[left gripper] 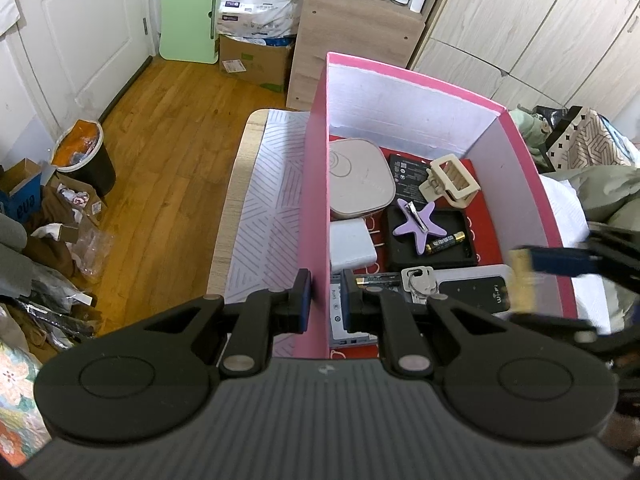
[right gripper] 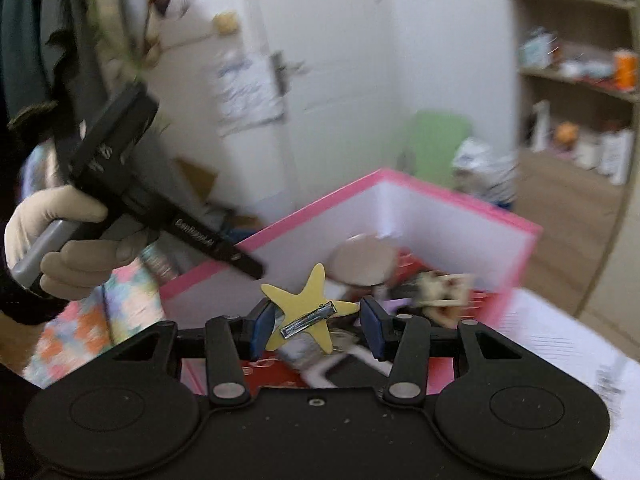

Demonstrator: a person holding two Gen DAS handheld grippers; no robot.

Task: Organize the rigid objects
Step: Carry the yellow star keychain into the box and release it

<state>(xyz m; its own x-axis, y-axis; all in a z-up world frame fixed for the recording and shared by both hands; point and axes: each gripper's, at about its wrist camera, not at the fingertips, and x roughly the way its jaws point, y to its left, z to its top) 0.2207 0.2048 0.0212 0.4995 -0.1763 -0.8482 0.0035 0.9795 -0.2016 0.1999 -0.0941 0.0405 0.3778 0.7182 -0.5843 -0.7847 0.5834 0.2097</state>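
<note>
Between the right hand-held gripper pads, yellow star clip pinched above the pink box; left hand-held gripper clamped shut on its wall.

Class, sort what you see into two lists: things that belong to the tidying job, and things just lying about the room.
Part of the job:
- pink box
- yellow star clip between the right gripper fingers
- purple star clip, in the box
- left gripper, clamping the box wall

Lying about:
- bin
- cardboard carton
- green board
</note>
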